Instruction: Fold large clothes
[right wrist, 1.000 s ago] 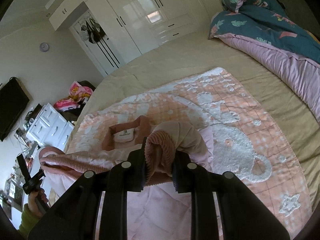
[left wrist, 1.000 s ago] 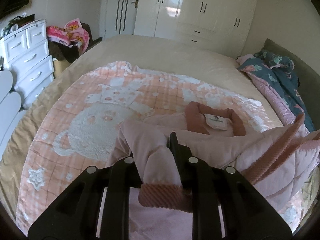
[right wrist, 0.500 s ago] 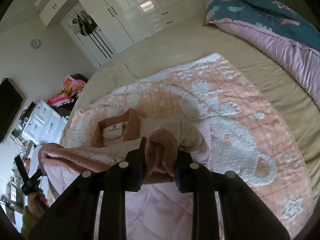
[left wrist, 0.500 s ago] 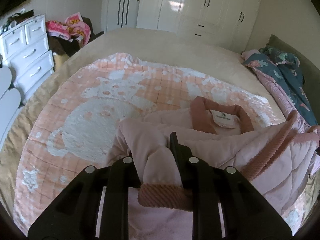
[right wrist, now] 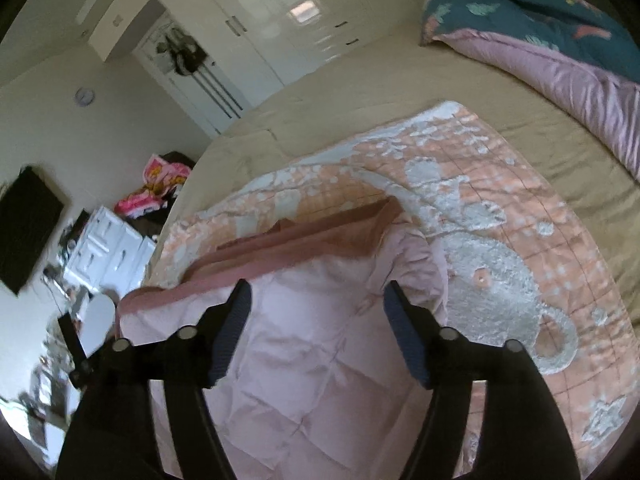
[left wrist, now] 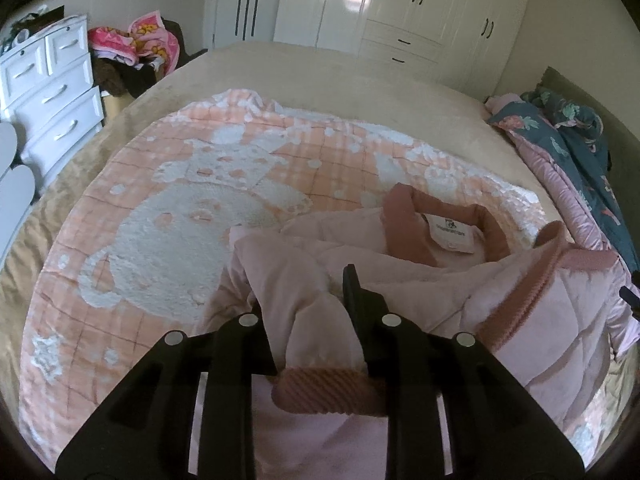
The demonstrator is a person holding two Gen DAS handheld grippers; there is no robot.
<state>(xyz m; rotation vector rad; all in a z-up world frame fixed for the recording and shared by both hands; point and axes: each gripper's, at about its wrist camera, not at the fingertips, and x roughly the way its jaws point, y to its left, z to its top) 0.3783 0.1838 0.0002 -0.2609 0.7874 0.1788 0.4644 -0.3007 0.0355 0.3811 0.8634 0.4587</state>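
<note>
Left wrist view first: my left gripper [left wrist: 308,308] is clamped narrow on the sleeve [left wrist: 304,320] of the pink padded jacket [left wrist: 560,320], with the ribbed cuff [left wrist: 332,394] bunched just behind the pads. The jacket itself lies on the peach bear blanket [left wrist: 180,240] spread over the bed [left wrist: 340,76], collar [left wrist: 404,220] and label facing up, and one front panel stands up in a ridge on the right.

What worries me here: puffy fabric is springy, so I reckon that sleeve could slide out of the pinch or drag the whole body sideways if I pull hard. The blanket underneath might also ruck up with it.

Right wrist view: my right gripper [right wrist: 316,312] has just been opening and its jaws stand wide, nothing between them, hovering over the quilted panel [right wrist: 304,360] it let drop. The fold edge looks loose to me, so it could flop back open. If I dip the open jaws too low, I'd probably snag the panel and undo the fold. The teal duvet [right wrist: 540,12] is well apart, no trouble there.
</note>
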